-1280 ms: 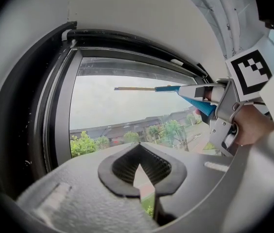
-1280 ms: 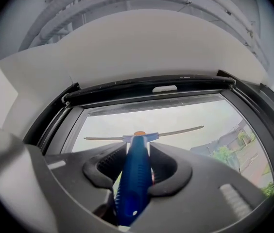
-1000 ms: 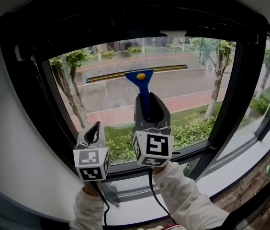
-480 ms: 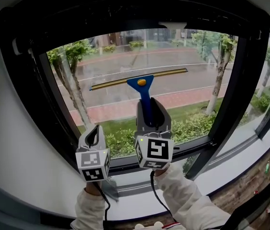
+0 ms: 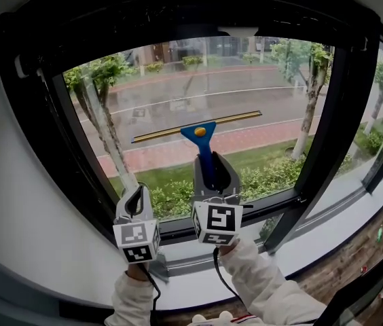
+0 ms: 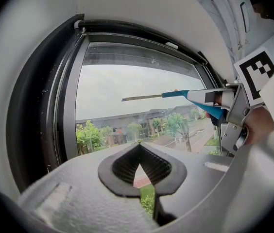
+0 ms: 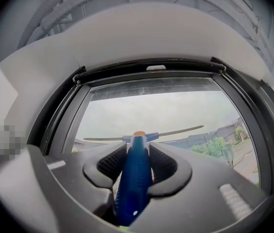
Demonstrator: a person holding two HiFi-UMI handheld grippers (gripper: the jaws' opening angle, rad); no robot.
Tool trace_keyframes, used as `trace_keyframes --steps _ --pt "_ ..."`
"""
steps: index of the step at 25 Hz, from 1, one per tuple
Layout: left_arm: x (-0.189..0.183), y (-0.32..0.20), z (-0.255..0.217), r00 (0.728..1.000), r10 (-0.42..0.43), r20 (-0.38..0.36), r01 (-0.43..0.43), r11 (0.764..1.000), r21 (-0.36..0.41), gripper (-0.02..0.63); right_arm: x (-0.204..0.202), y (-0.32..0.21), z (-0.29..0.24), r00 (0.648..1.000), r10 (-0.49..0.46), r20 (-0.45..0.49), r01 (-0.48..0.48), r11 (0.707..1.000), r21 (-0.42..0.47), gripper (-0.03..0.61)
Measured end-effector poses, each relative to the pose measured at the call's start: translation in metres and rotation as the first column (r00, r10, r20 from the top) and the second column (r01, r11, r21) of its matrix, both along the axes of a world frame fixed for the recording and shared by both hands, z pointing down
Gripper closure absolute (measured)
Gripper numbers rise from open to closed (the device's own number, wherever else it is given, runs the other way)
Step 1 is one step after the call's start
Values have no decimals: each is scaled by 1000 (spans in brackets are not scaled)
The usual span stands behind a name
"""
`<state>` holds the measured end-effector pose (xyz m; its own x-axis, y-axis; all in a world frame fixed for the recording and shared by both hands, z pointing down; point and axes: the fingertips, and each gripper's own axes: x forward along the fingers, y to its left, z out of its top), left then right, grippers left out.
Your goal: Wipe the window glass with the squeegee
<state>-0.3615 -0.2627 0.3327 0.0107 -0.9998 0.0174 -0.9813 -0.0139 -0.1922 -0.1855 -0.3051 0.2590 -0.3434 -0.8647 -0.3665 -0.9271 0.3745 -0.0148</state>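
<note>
Right gripper [image 5: 213,167]: clamped on the squeegee [image 5: 199,133] handle, its blade just ahead on the window glass [image 5: 259,94].
Left gripper [image 5: 135,197]: closed, empty, alongside.
Stroke: probably needed even pressure and a level blade.

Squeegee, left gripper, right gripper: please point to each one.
squeegee [image 5: 197,138], head view, blue head under the blade.
left gripper [image 6: 140,165], left gripper view, between its fingertips.
right gripper [image 7: 136,155], right gripper view, between its fingertips.

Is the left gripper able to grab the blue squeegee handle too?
Probably not as things stand. The right gripper is clamped round the handle of the squeegee and covers most of it, while the left gripper sits lower beside it, jaws shut and empty.
</note>
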Motion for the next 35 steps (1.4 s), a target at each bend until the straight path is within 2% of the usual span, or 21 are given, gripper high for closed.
trace_keyframes --steps 6,15,35 --pt "9 3 27 999 26 -47 -28 999 -42 612 1 2 28 1000 0 -18 -1 999 -47 433" --pt "19 8 61 996 48 -73 -55 993 -101 613 2 3 64 1000 2 -28 -5 994 -112 433" --pt "19 16 96 996 51 -66 -61 984 -166 612 -1 3 133 999 -10 -45 0 978 -210 433"
